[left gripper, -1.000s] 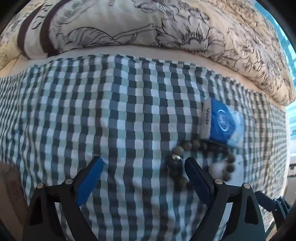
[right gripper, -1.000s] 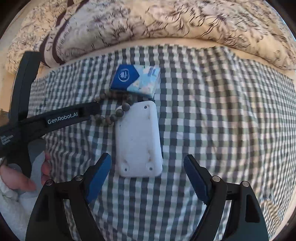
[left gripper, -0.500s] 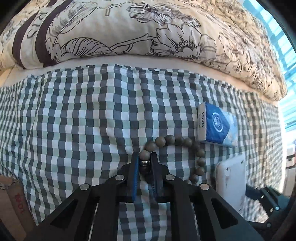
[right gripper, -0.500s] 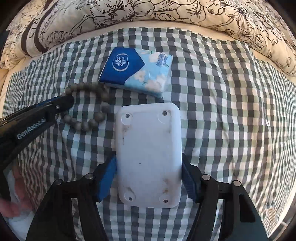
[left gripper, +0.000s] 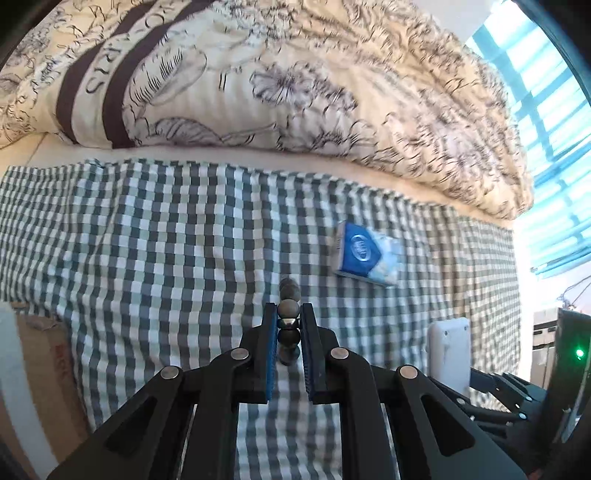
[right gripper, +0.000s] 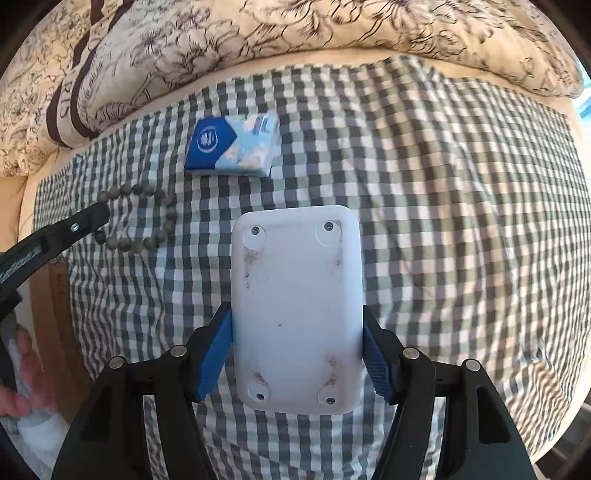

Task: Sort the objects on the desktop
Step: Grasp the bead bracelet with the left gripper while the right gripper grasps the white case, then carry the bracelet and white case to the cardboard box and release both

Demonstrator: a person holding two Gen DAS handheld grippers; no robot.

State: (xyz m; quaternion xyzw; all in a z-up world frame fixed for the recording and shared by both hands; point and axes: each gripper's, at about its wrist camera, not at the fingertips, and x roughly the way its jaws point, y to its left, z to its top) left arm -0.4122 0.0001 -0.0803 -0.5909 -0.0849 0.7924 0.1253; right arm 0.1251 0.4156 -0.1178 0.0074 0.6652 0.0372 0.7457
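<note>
My left gripper (left gripper: 289,314) is shut on a bead bracelet (left gripper: 288,309) of dark round beads and holds it lifted above the checked cloth (left gripper: 166,240). In the right wrist view the bracelet (right gripper: 147,216) hangs as a loop from the left gripper (right gripper: 99,216). My right gripper (right gripper: 297,325) is shut on a white rounded plastic box (right gripper: 295,306), underside up with corner screws, raised off the cloth (right gripper: 443,221). The box also shows in the left wrist view (left gripper: 448,354). A blue tissue pack (left gripper: 367,254) lies on the cloth, also seen in the right wrist view (right gripper: 232,146).
A floral duvet (left gripper: 295,92) is heaped along the far edge of the cloth, also in the right wrist view (right gripper: 258,33). A cardboard box (left gripper: 44,369) sits at the left below the cloth edge. A bright window (left gripper: 546,147) is at the right.
Both grippers closed from open: the left on the bracelet, the right on the white box. Both have since lifted their objects off the cloth, away from the tissue pack.
</note>
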